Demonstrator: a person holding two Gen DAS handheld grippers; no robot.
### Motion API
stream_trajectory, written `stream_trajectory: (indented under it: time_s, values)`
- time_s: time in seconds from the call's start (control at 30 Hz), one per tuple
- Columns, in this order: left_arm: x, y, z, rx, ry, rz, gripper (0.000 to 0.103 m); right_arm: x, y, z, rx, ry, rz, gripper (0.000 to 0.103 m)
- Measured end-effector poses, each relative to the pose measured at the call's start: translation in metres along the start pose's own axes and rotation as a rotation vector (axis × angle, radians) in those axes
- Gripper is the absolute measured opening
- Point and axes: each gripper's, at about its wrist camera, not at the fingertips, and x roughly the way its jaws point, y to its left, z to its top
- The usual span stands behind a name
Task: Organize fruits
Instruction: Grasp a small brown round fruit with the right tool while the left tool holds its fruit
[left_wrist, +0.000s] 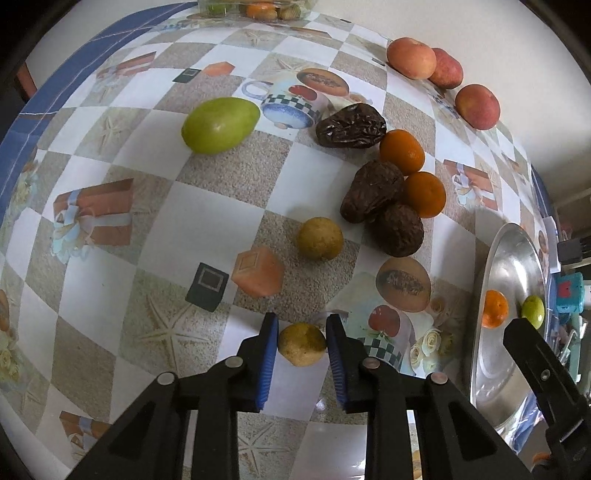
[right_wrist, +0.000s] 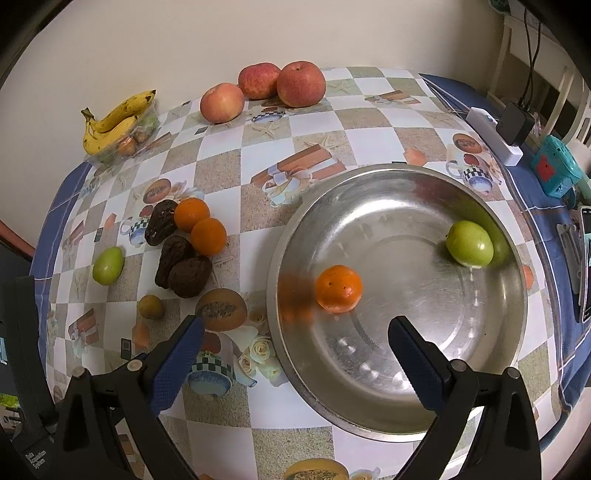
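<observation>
My left gripper (left_wrist: 301, 345) is closed around a small yellow-brown fruit (left_wrist: 301, 344), its blue pads at both sides. A second yellow-brown fruit (left_wrist: 320, 238) lies ahead on the tablecloth. Beyond it lie three dark wrinkled fruits (left_wrist: 373, 190), two oranges (left_wrist: 424, 194) and a green fruit (left_wrist: 221, 124). My right gripper (right_wrist: 295, 332) is open and empty above the near rim of a steel bowl (right_wrist: 369, 417). The bowl holds an orange (right_wrist: 338, 288) and a green fruit (right_wrist: 469, 243).
Three apples (right_wrist: 301, 84) lie by the wall at the back. A clear tray with bananas (right_wrist: 114, 120) stands at the back left. A power strip with adapter (right_wrist: 495, 136), a teal device (right_wrist: 554, 171) and a phone lie right of the bowl.
</observation>
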Motion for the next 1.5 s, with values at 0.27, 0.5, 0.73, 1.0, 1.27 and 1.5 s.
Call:
stream_trajectory:
  time_s: [0.27, 0.5, 0.73, 1.0, 1.27, 1.5]
  values:
    - [-0.013, 0.018, 0.005, -0.087, -0.04, -0.035, 0.028, 0.0, 0.007, 0.0, -0.025, -0.005, 0.01, 0.1]
    - [-0.033, 0.036, 0.02, -0.155, -0.126, -0.037, 0.028, -0.002, 0.031, 0.006, -0.073, -0.016, 0.051, 0.083]
    - [-0.044, 0.053, 0.039, -0.201, -0.201, -0.001, 0.028, 0.015, 0.065, 0.014, -0.115, 0.038, 0.099, 0.075]
    - [-0.032, 0.087, 0.049, -0.334, -0.184, -0.009, 0.028, 0.032, 0.106, 0.019, -0.168, 0.082, 0.148, 0.064]
    - [-0.025, 0.097, 0.053, -0.379, -0.18, 0.012, 0.028, 0.05, 0.13, 0.014, -0.197, 0.139, 0.166, 0.058]
    - [-0.023, 0.098, 0.055, -0.379, -0.175, 0.018, 0.028, 0.061, 0.128, 0.01, -0.197, 0.164, 0.138, 0.049]
